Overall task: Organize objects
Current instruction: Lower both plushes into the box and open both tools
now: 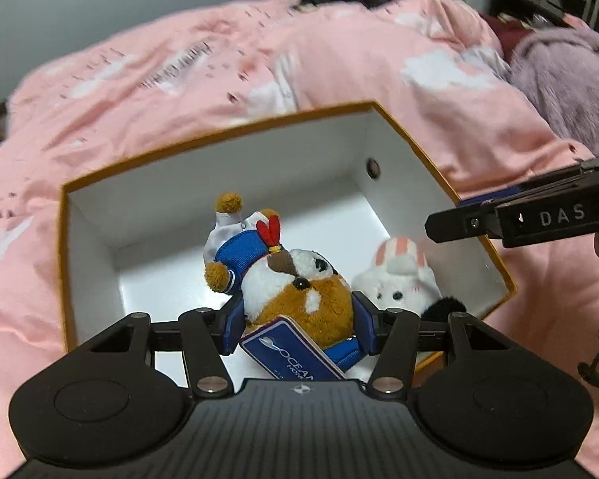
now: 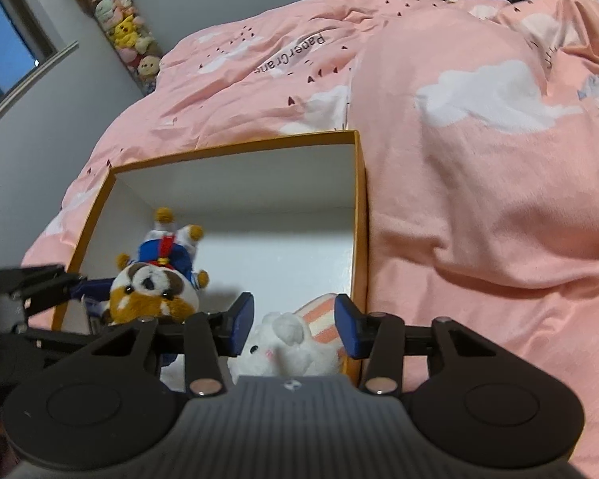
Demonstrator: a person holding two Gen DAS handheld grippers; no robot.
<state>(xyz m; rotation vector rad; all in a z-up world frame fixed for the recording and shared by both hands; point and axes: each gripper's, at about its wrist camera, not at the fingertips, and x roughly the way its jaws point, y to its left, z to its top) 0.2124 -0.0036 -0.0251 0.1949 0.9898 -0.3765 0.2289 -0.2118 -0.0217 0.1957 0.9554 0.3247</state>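
Note:
An orange box [image 1: 219,127] with a white inside sits on the pink bed. My left gripper [image 1: 297,325] is shut on a brown-and-white plush dog [image 1: 299,291] in a blue sailor suit, held inside the box; its blue tag [image 1: 295,353] hangs by the fingers. A white plush with pink stripes [image 1: 399,279] lies in the box's right corner. In the right wrist view my right gripper [image 2: 295,327] is open, its blue pads on either side of the white plush [image 2: 287,343] without pressing it. The dog [image 2: 155,287] shows at left in the box [image 2: 235,149].
A pink duvet [image 2: 459,159] with white clouds covers the bed around the box. A purple fluffy garment [image 1: 571,80] lies at the far right. A hanging column of plush toys [image 2: 127,32] is by the wall, next to a window [image 2: 4,40].

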